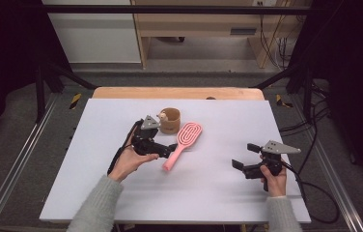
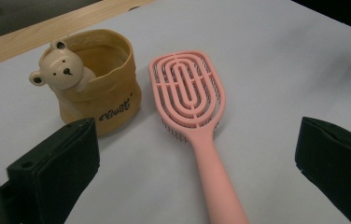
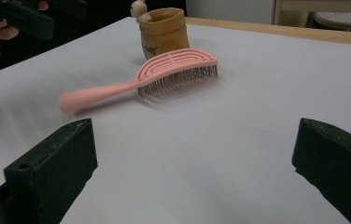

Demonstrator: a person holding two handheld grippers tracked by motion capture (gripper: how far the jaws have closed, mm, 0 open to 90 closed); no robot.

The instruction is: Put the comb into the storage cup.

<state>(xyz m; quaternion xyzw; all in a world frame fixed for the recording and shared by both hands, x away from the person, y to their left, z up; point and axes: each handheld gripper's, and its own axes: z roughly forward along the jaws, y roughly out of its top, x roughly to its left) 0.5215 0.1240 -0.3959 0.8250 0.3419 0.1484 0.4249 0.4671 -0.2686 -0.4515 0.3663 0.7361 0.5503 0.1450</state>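
A pink hairbrush (image 1: 182, 144) (image 2: 190, 100) (image 3: 164, 74) lies bristles down on the white table sheet (image 1: 208, 193), its handle pointing toward the person. Just behind it stands a tan cup with a bear figure (image 1: 169, 120) (image 2: 96, 81) (image 3: 162, 30). My left gripper (image 1: 162, 140) (image 2: 197, 140) hovers open at the brush handle, with the handle lying between its wide-spread jaws and touching neither. My right gripper (image 1: 244, 155) (image 3: 194, 140) is open and holds nothing; it sits at the right of the sheet and faces the brush from a distance.
A wooden table edge (image 1: 177, 93) shows behind the sheet. Black frame rails and cables run along both sides, and a cable (image 1: 314, 198) trails from the right gripper. In the right gripper view the left gripper (image 3: 19, 18) shows at the top left.
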